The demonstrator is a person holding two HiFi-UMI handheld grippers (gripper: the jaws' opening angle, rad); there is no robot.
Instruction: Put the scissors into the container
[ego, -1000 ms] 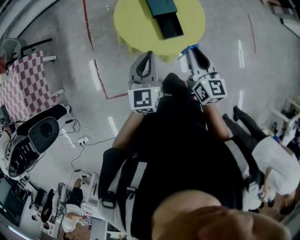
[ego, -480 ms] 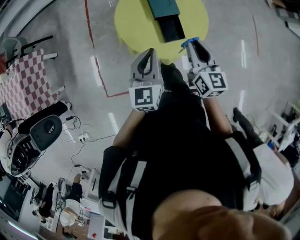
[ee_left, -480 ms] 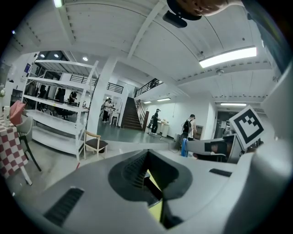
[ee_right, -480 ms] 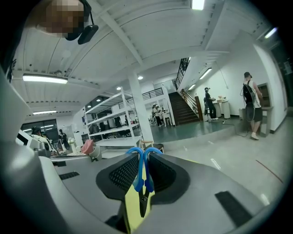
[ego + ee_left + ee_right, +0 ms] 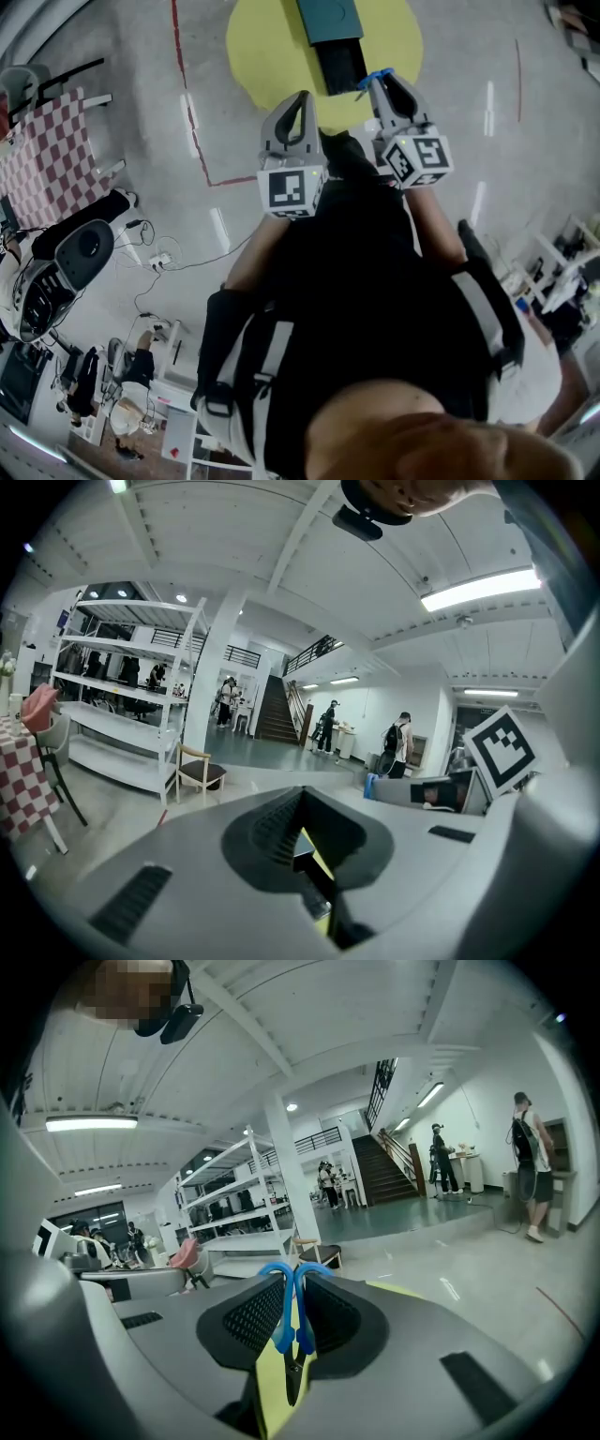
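The person's black-clad torso (image 5: pixel 375 281) fills the lower head view, with both arms stretched forward. The left gripper (image 5: pixel 300 101) has its 2 jaws pressed together at the tips with nothing between them; in the left gripper view (image 5: pixel 302 794) only a thin sliver of yellow shows through the slit behind the tips. The right gripper (image 5: pixel 380 82) is just beside it, its jaws pinching the scissors (image 5: pixel 375 77). In the right gripper view (image 5: pixel 292 1274) the scissors (image 5: pixel 289 1321) sit upright between the ribbed pads, their 2 blue handle loops poking out past the tips and the dark blades pointing back toward the camera. Both grippers hang over the near edge of a round yellow table (image 5: pixel 267 52). On it lies the dark teal container (image 5: pixel 328 14), its black open end (image 5: pixel 339 64) nearest the scissors' handles. Left of the table a red line (image 5: pixel 192 122) runs across the grey floor.
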